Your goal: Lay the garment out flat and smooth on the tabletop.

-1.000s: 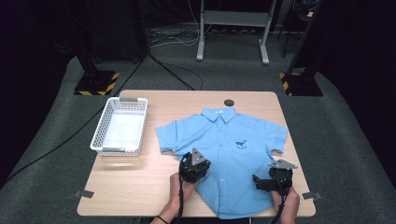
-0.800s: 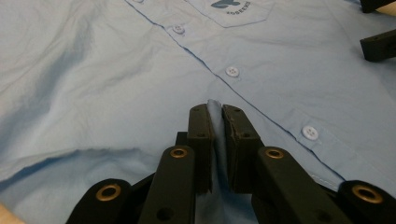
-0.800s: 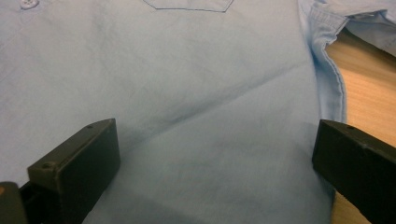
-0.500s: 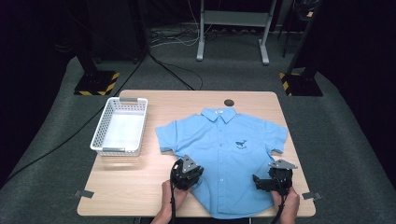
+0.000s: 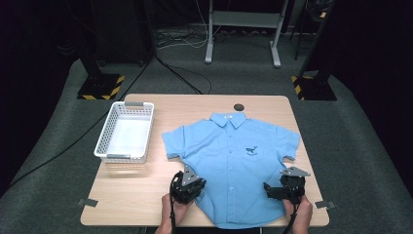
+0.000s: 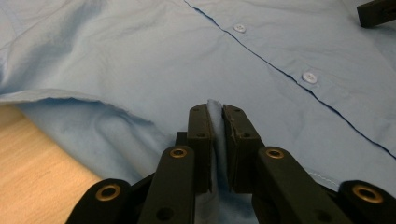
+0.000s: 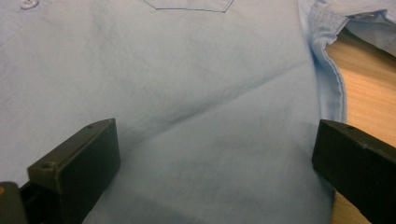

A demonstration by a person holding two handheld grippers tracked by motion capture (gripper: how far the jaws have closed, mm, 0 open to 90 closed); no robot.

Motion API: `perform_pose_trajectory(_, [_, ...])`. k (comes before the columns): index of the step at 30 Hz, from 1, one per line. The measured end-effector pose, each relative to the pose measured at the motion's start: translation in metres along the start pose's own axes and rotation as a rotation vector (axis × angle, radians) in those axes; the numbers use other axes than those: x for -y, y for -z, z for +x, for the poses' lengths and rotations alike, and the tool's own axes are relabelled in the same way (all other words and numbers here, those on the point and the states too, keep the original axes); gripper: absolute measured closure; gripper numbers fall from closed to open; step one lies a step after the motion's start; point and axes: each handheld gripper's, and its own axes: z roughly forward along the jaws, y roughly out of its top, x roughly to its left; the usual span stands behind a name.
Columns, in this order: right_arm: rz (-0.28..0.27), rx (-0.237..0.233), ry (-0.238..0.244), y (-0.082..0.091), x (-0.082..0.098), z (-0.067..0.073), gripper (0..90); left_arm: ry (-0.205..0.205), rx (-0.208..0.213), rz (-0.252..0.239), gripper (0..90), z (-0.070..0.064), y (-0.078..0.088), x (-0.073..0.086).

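Since the earlier frame my left gripper [image 5: 187,186] has shifted left and nearer, jaws pinched on a fold of the blue shirt [image 5: 234,161] at its near-left hem. Shirt lies flat, centre-right on the table [image 5: 131,195]. Right gripper [image 5: 272,190] hovers over near-right hem, jaws wide apart

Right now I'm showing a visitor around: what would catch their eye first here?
The light blue shirt spread flat on the wooden table, collar toward the far edge. Then the white basket to its left. At the near hem, the left tongs pinch a fold of the cloth, while the right tongs stand wide open over the shirt.
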Motion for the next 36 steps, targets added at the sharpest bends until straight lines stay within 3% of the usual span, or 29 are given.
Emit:
perform_pose_trajectory(14, [0.000, 0.000, 0.000, 0.000, 0.000, 0.000, 0.2, 0.005, -0.012, -0.005, 81.2, 0.002, 0.022, 0.022])
perform_pose_trajectory(36, [0.000, 0.002, -0.002, 0.000, 0.000, 0.000, 0.2, 0.005, -0.034, -0.033, 81.1, 0.000, 0.044, 0.035])
